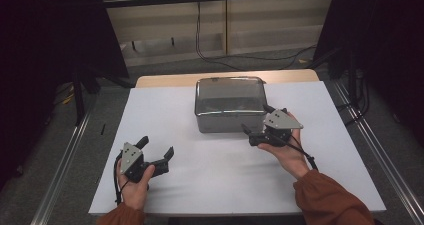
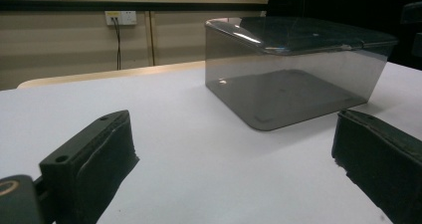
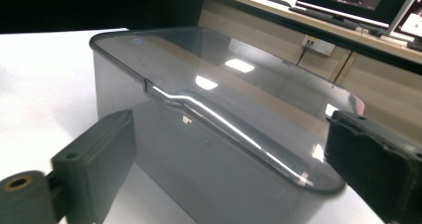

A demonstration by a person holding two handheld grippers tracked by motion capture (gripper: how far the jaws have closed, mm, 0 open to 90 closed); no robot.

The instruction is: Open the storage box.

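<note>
Our right gripper (image 1: 260, 127) has its jaws spread wide, grasping nothing, just beside the near right corner of the smoky clear lidded box (image 1: 229, 104). Our left gripper (image 1: 156, 152), jaws likewise released, hovers well apart from it over the white tabletop (image 1: 210, 185). The box stands toward the table's far middle.

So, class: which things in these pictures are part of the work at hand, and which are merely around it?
Part of the work:
smoky clear lidded box
right gripper, open, close beside the box
left gripper, open, farther off

Merely around:
white table top
black cable on the floor behind
wall socket
monitors on the far desk
</note>
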